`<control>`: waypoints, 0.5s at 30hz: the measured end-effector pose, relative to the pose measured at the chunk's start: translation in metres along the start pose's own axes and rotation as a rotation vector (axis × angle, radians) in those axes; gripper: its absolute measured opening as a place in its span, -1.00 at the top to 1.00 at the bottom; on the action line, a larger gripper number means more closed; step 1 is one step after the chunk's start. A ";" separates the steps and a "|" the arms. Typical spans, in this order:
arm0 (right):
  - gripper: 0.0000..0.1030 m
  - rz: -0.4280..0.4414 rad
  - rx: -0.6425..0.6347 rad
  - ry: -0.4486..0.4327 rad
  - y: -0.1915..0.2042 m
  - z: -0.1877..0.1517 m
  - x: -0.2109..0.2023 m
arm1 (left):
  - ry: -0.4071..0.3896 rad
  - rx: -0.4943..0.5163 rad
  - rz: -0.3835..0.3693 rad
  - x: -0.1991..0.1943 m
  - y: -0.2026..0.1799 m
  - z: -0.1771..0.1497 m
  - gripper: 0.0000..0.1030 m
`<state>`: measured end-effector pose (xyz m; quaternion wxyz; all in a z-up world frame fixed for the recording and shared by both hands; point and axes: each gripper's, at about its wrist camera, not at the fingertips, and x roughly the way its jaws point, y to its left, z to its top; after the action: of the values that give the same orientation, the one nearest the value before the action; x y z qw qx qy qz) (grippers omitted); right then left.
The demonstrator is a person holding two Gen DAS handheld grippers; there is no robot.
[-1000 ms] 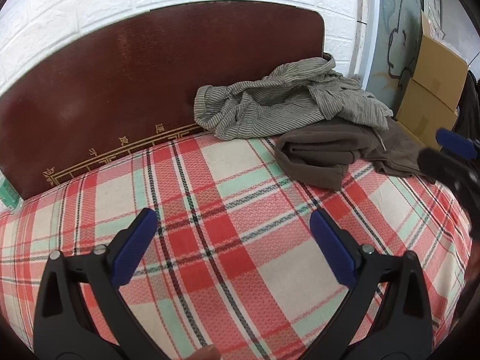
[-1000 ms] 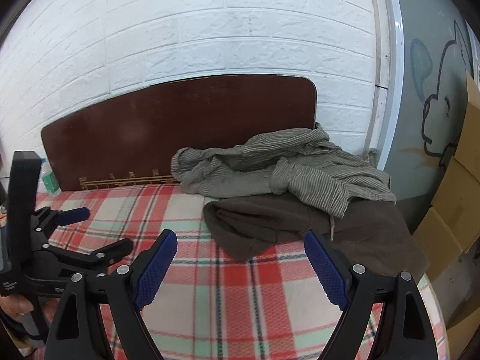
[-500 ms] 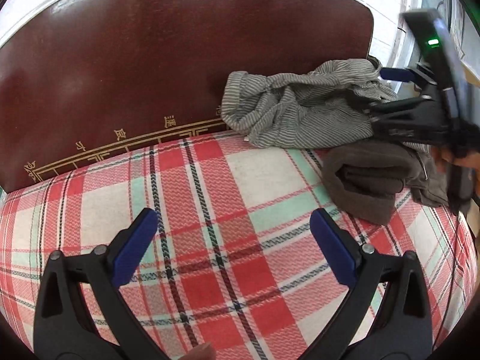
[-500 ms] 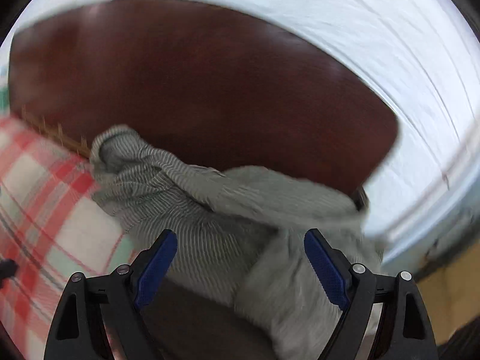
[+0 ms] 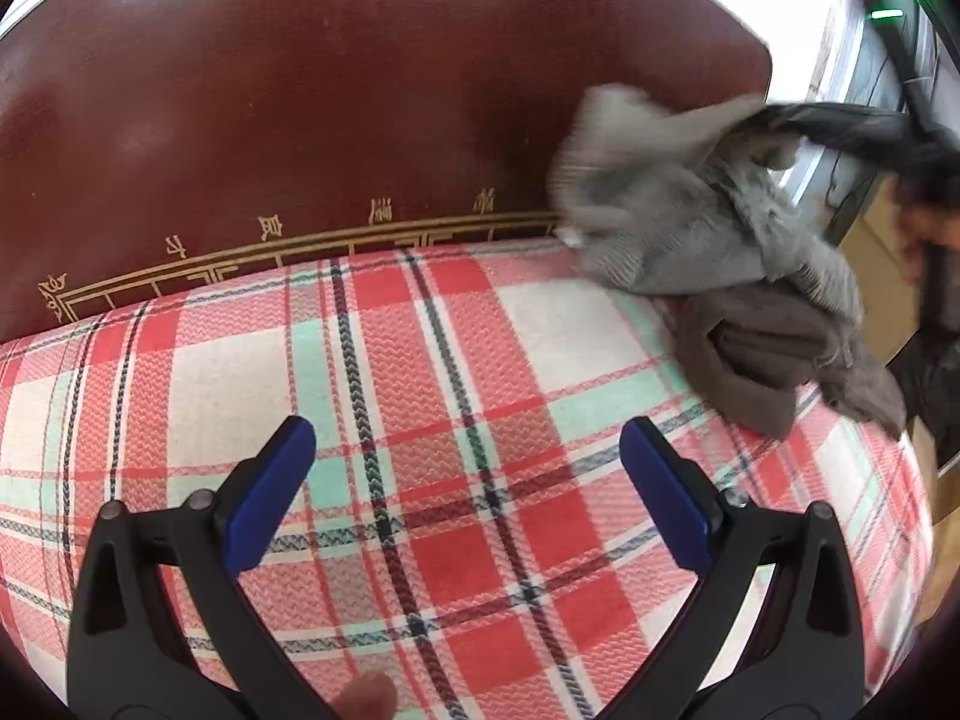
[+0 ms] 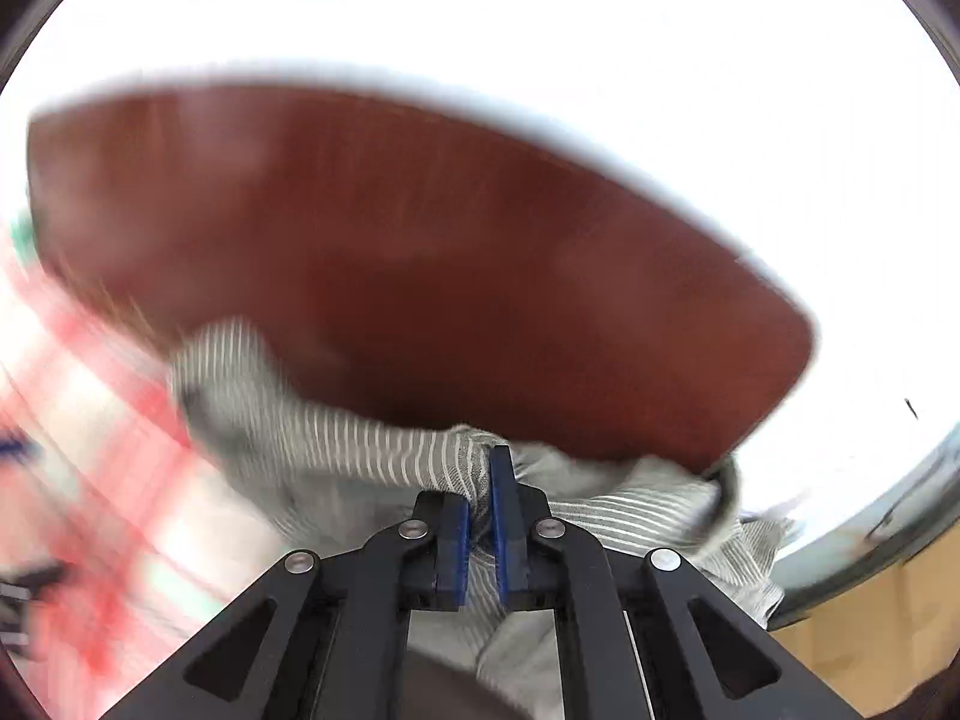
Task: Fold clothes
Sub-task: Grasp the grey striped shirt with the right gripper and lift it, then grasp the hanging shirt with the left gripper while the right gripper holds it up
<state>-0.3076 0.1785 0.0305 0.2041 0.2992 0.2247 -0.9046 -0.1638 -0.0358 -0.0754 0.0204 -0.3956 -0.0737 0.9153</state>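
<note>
On the plaid bed (image 5: 420, 396), against the dark headboard (image 5: 336, 120), the right tool (image 6: 480, 516), wide open a second ago, now pinches the striped shirt (image 6: 336, 450), seemingly lifting it off the brown garment (image 5: 774, 354) for folding; the left tool (image 5: 468, 492) hangs spread.

Gold characters run along the headboard (image 5: 360, 120) above its border, too stylised to read.

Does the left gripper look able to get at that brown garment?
Probably yes: the left gripper hangs open over bare plaid blanket, nothing lying between it and the brown garment, off to its right.
</note>
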 end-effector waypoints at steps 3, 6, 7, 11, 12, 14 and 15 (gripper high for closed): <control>0.91 0.043 0.131 -0.093 -0.032 0.004 -0.076 | -0.023 -0.007 -0.039 -0.012 -0.006 0.003 -0.98; 0.91 0.076 0.207 -0.165 -0.050 0.003 -0.141 | -0.053 0.025 -0.096 -0.029 -0.028 0.004 -0.98; 0.91 0.081 0.222 -0.188 -0.052 0.004 -0.159 | -0.069 0.046 -0.118 -0.038 -0.037 0.002 -0.98; 0.91 0.101 0.281 -0.280 -0.058 0.006 -0.232 | -0.138 0.128 -0.172 -0.073 -0.067 -0.003 -0.98; 0.91 0.106 0.296 -0.303 -0.060 0.006 -0.250 | -0.151 0.143 -0.189 -0.083 -0.072 -0.005 -0.98; 0.91 0.126 0.315 -0.372 -0.059 0.009 -0.290 | -0.179 0.170 -0.223 -0.102 -0.080 -0.011 -0.98; 0.91 0.140 0.319 -0.406 -0.055 0.014 -0.309 | -0.202 0.184 -0.235 -0.114 -0.082 -0.014 -0.98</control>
<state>-0.1136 0.2885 0.2515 0.2574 0.1549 0.0127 -0.9537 -0.0770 0.0362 0.0098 0.1557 -0.2870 -0.0372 0.9445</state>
